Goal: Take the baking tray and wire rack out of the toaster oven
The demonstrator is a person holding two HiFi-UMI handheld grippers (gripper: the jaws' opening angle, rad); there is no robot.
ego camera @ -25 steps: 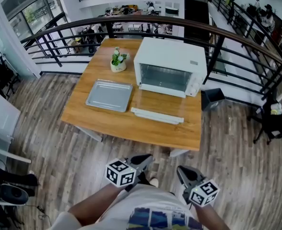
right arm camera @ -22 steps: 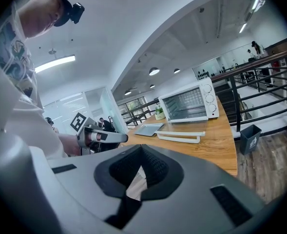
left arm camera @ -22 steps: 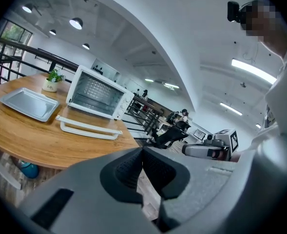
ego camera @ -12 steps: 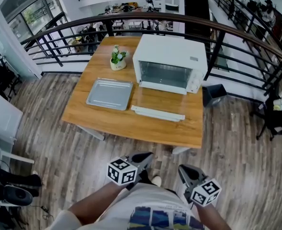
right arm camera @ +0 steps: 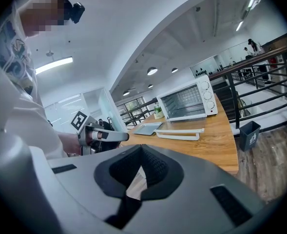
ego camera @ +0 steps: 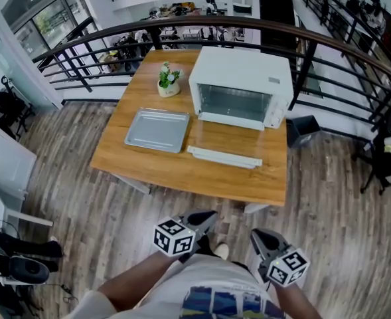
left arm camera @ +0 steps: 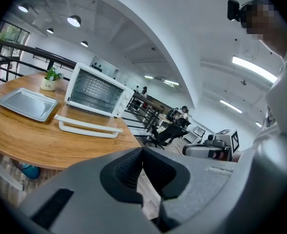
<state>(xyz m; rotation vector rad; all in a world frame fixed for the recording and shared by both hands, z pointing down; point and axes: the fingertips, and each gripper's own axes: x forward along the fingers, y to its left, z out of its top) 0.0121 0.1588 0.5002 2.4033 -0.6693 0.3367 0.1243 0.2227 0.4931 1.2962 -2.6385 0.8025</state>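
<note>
Your left gripper (ego camera: 207, 217) and right gripper (ego camera: 259, 235): closed, empty. Tray's (ego camera: 156, 130) out; walk to oven (ego camera: 243, 78), open one, pull rack level.

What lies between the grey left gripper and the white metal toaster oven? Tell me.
Head view: wood-plank floor, the wooden table's near edge, then the toaster oven's lowered glass door.

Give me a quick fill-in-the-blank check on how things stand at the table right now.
1. The door of the toaster oven is folded down, so the oven stands ____.
2. In the head view, the baking tray lies on the table to the ____ of the oven.
3. The left gripper and right gripper are both ____, holding nothing.

Missing words: open; left; shut.
</note>
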